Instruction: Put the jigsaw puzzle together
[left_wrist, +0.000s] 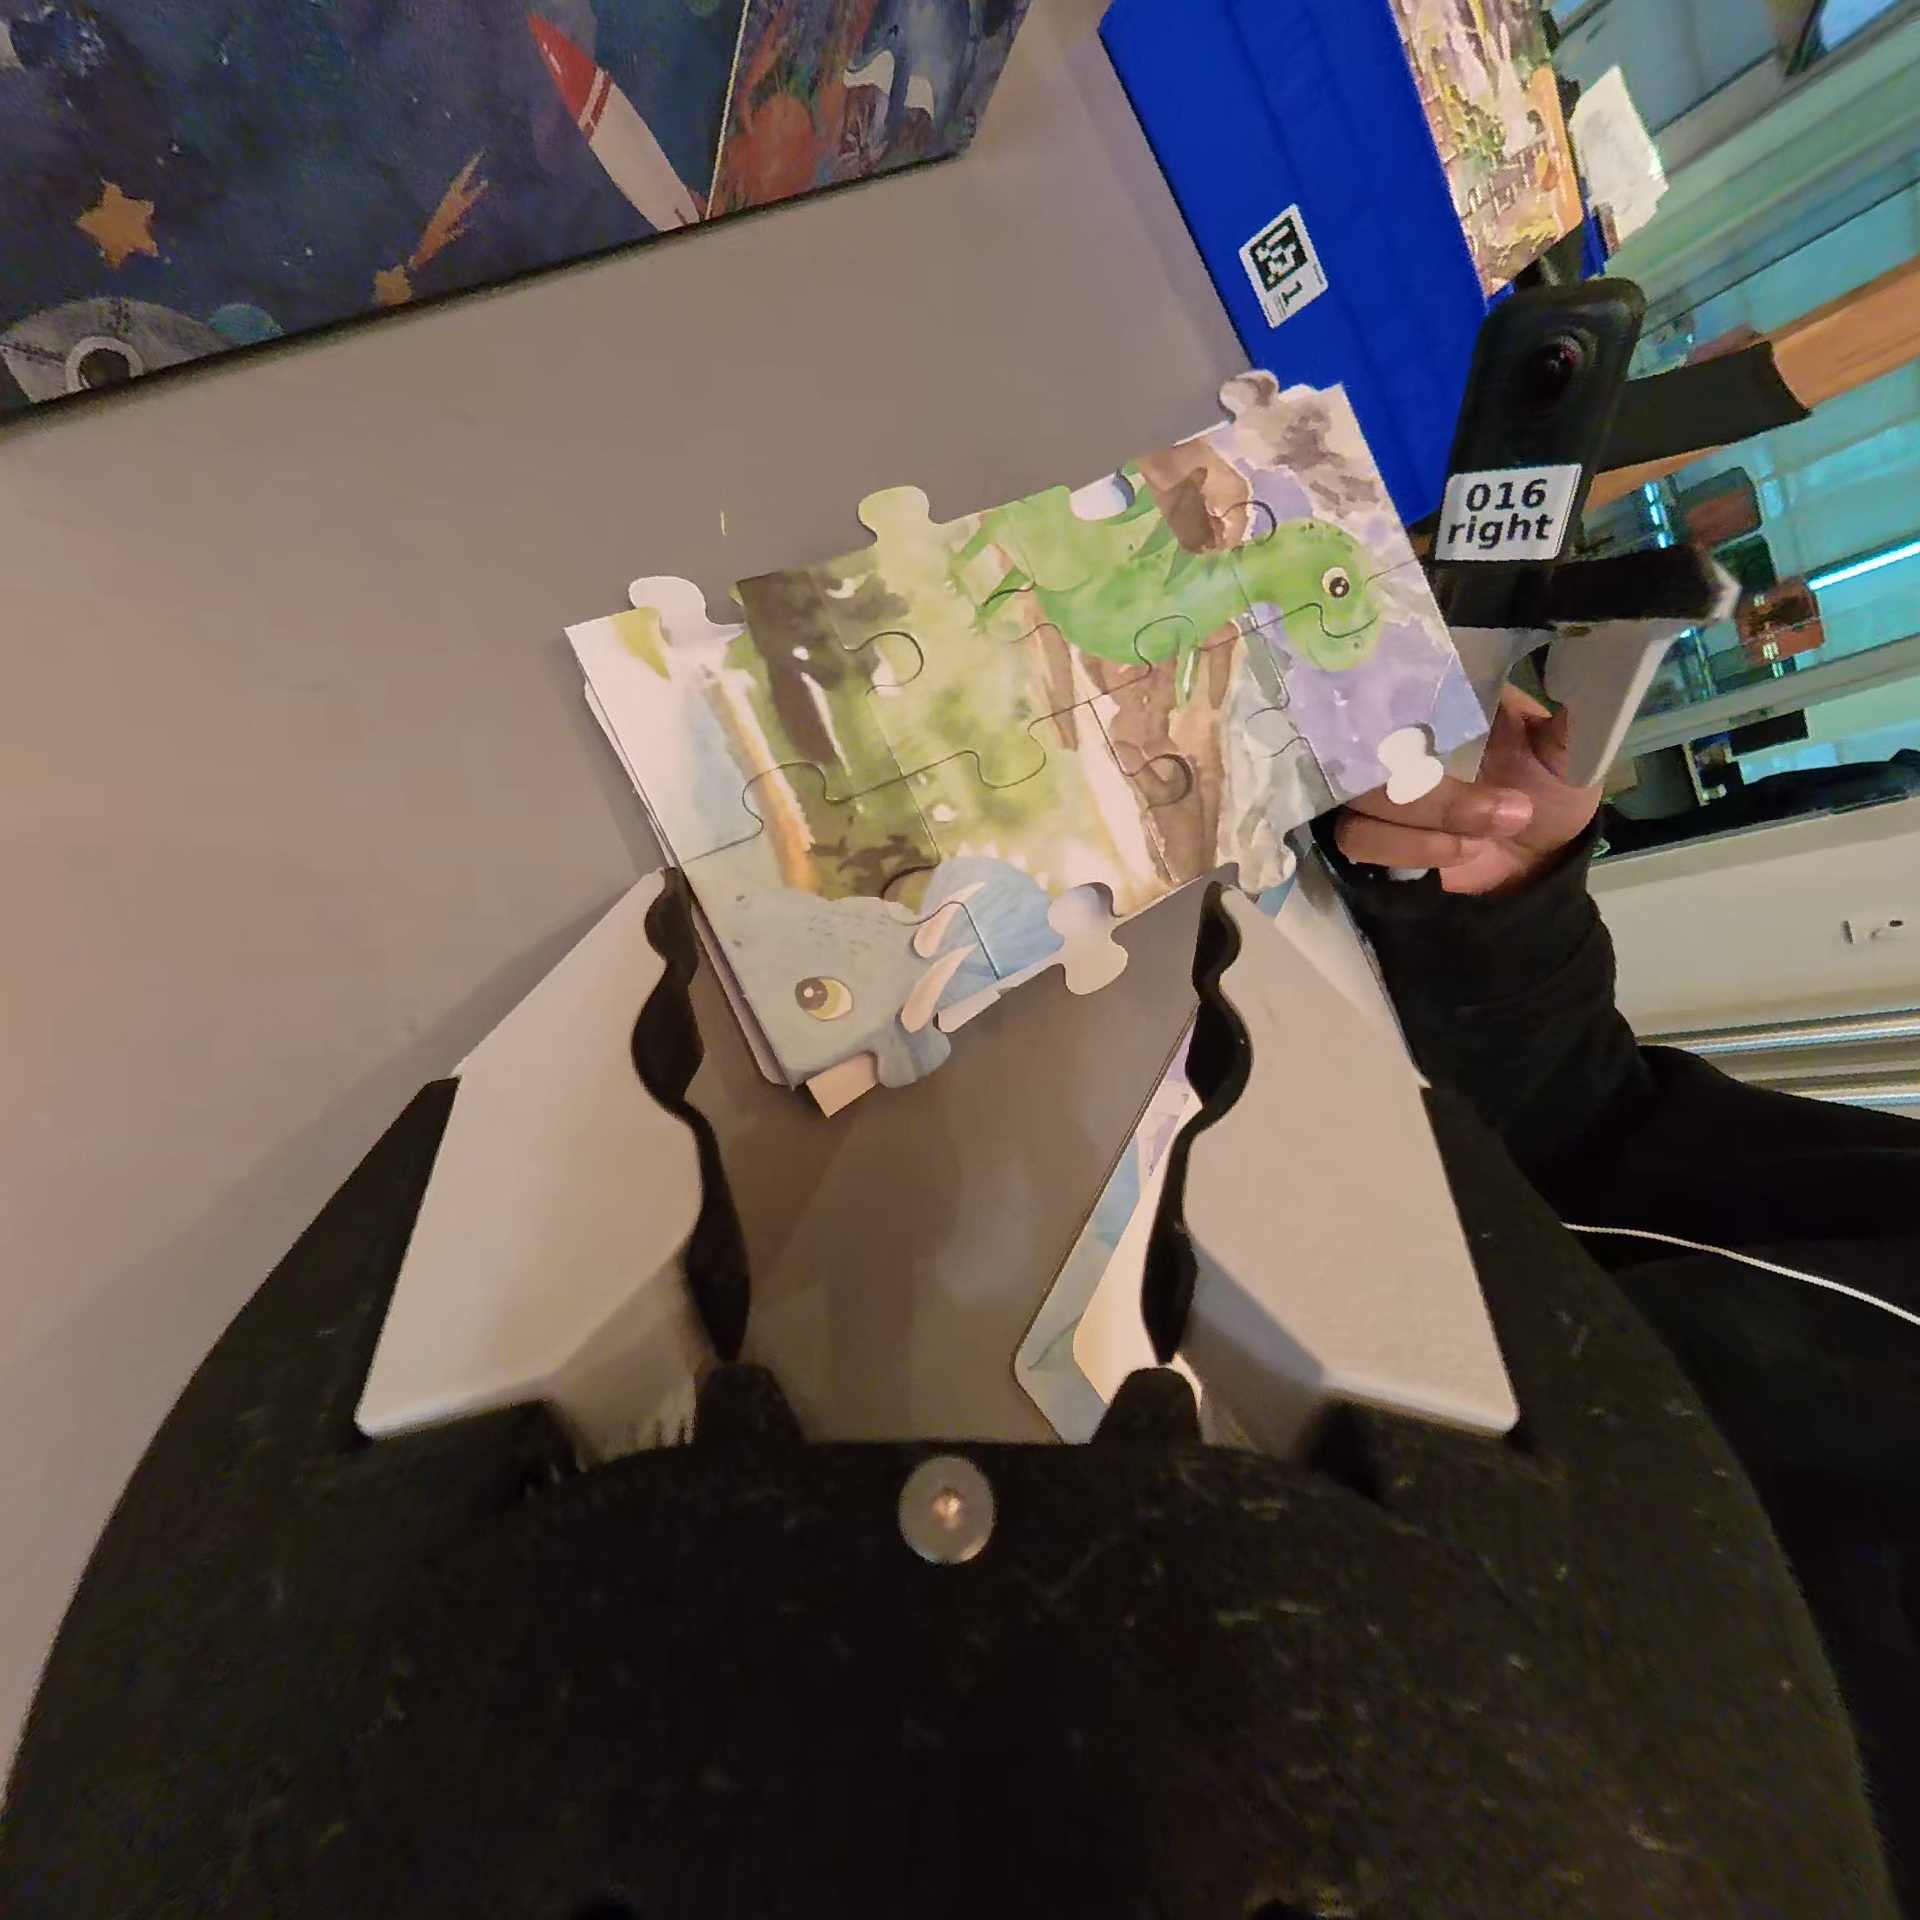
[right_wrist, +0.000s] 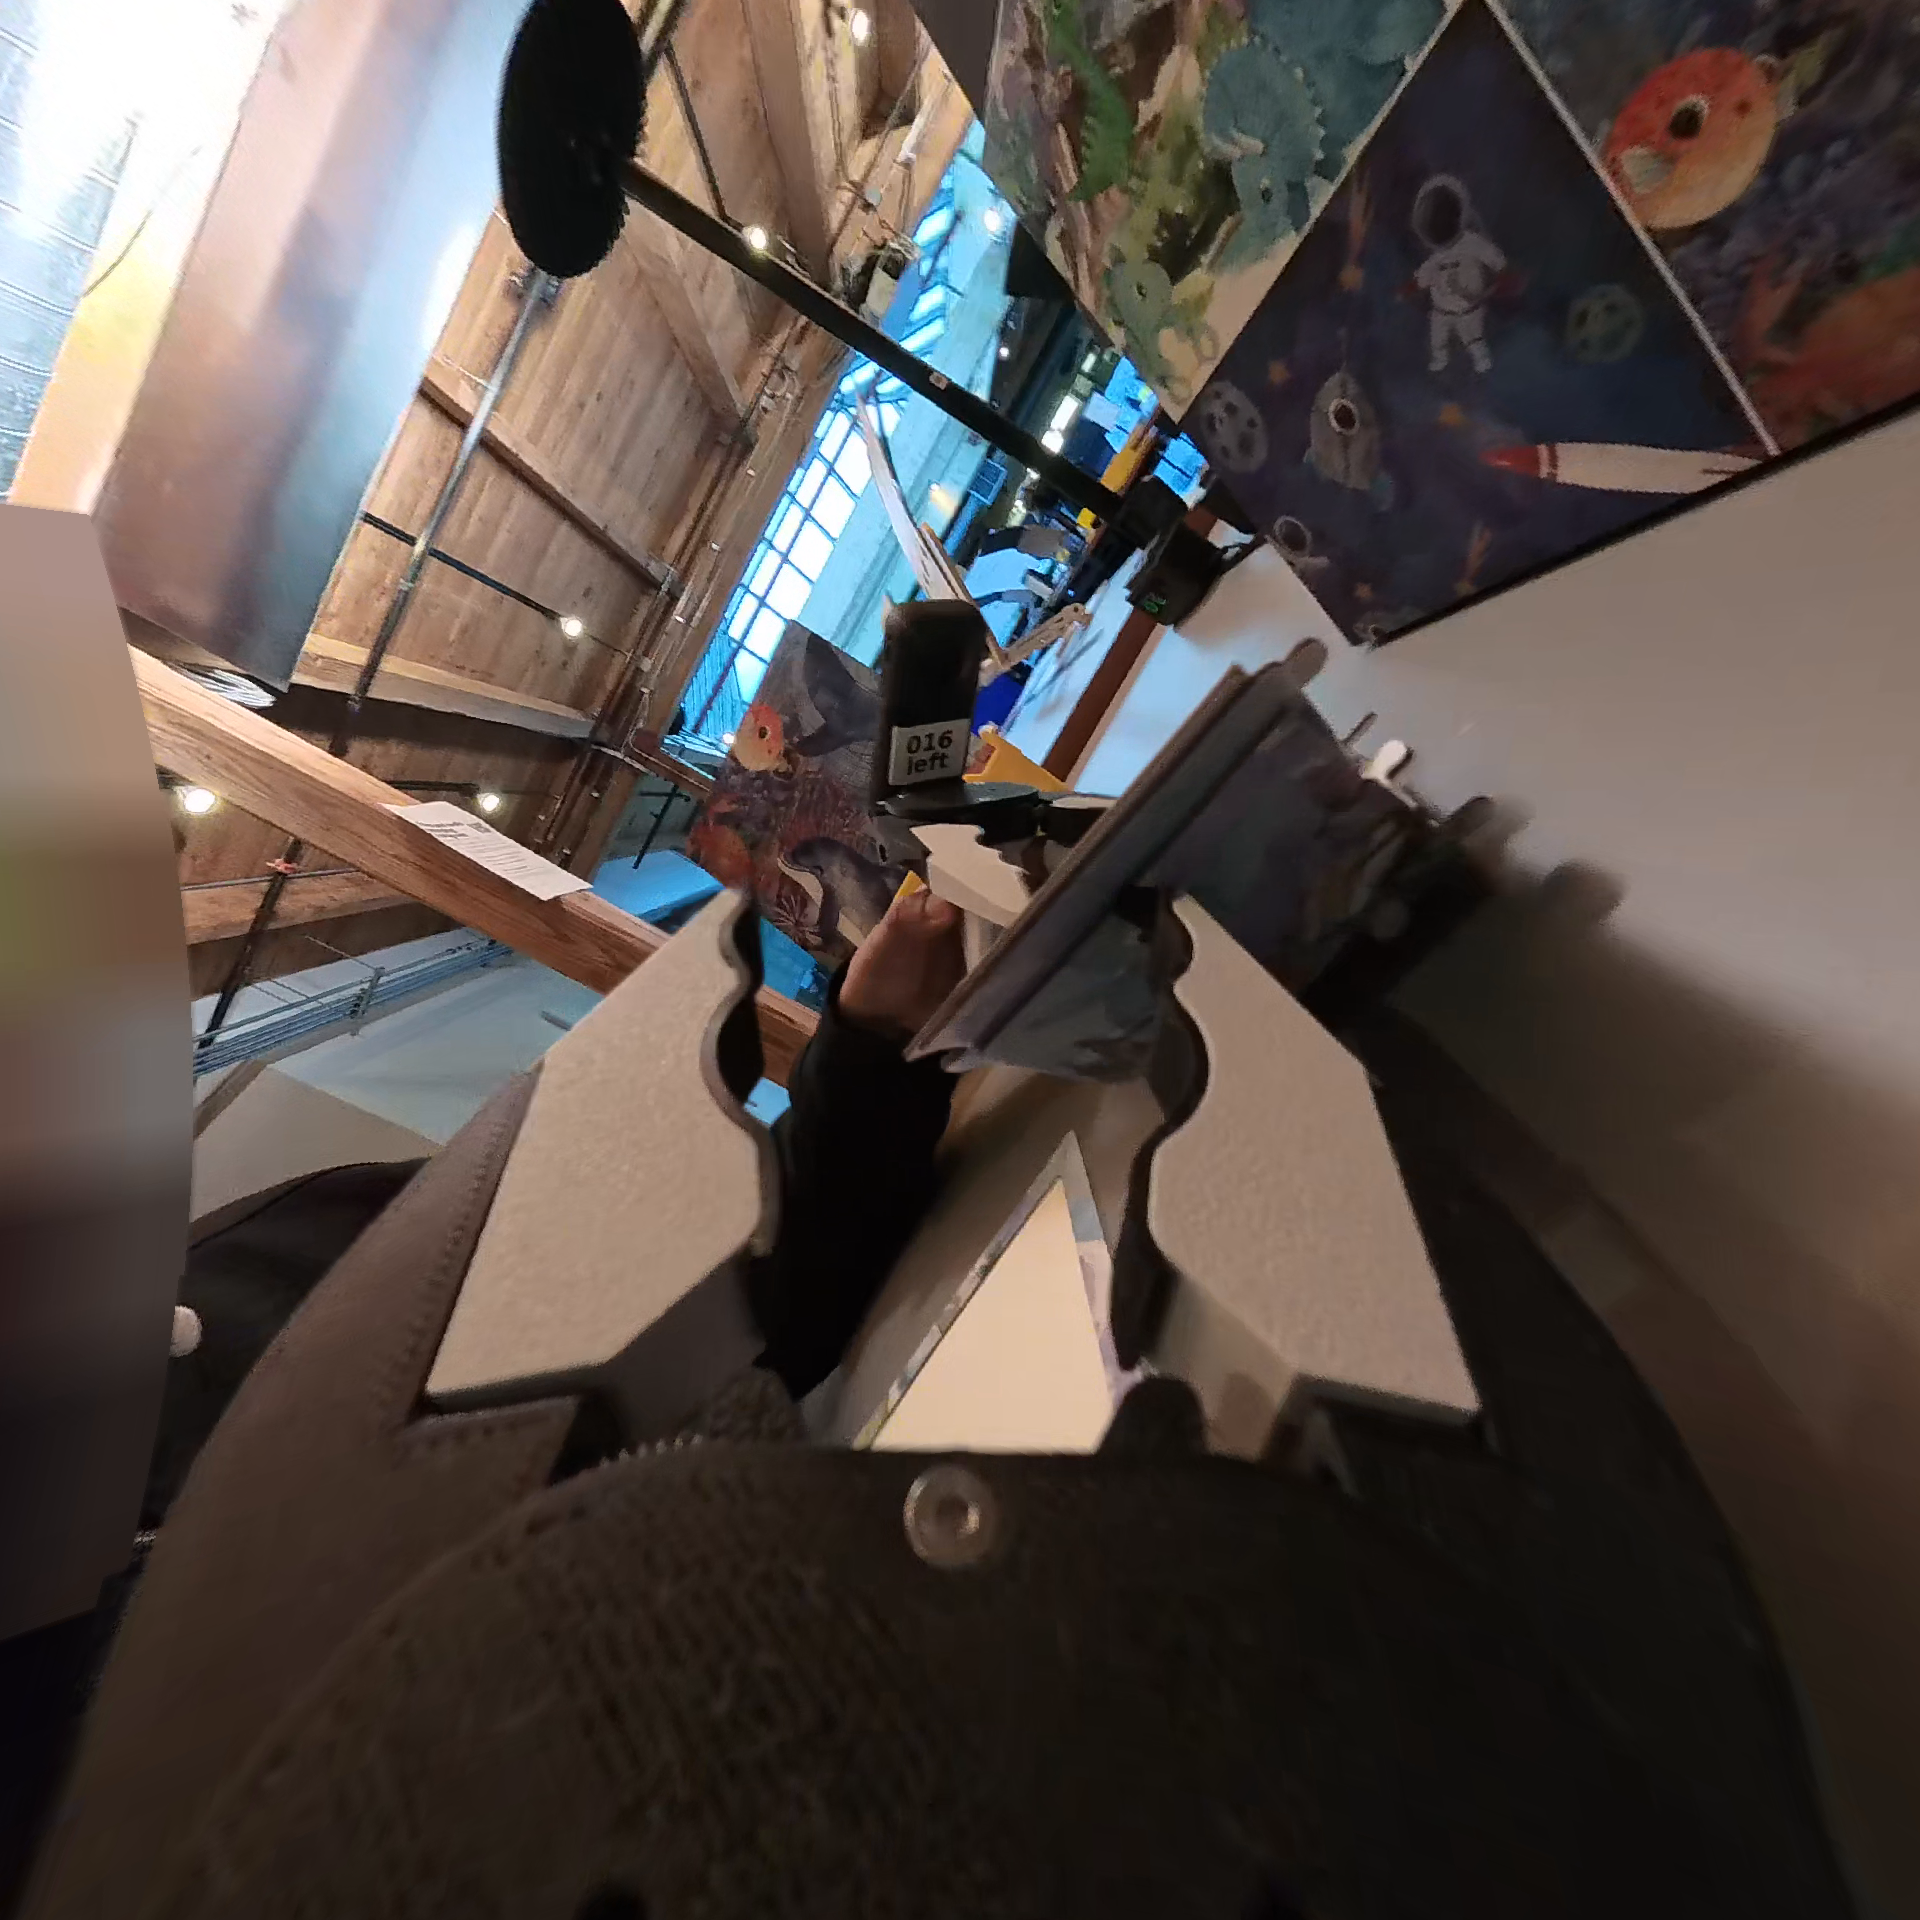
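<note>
A partly joined dinosaur jigsaw (left_wrist: 1029, 717) lies on the grey table (left_wrist: 291, 748), with more pieces stacked under it. My left gripper (left_wrist: 940, 904) is open, its fingers on either side of the jigsaw's near edge. A loose piece (left_wrist: 1101, 1257) leans along the inner side of its right finger. My right gripper (right_wrist: 956, 925) is open; in the left wrist view it is at the jigsaw's far right end (left_wrist: 1590, 686), held by a hand (left_wrist: 1465, 821). In the right wrist view the jigsaw stack (right_wrist: 1091, 883) shows edge-on against its right finger, with a pale piece (right_wrist: 1029, 1309) between the fingers.
A puzzle box with space artwork (left_wrist: 312, 156) stands at the table's back left and also shows in the right wrist view (right_wrist: 1455, 364). A blue box with a square marker (left_wrist: 1299, 208) stands behind the jigsaw. The left gripper shows beyond the stack (right_wrist: 935, 800).
</note>
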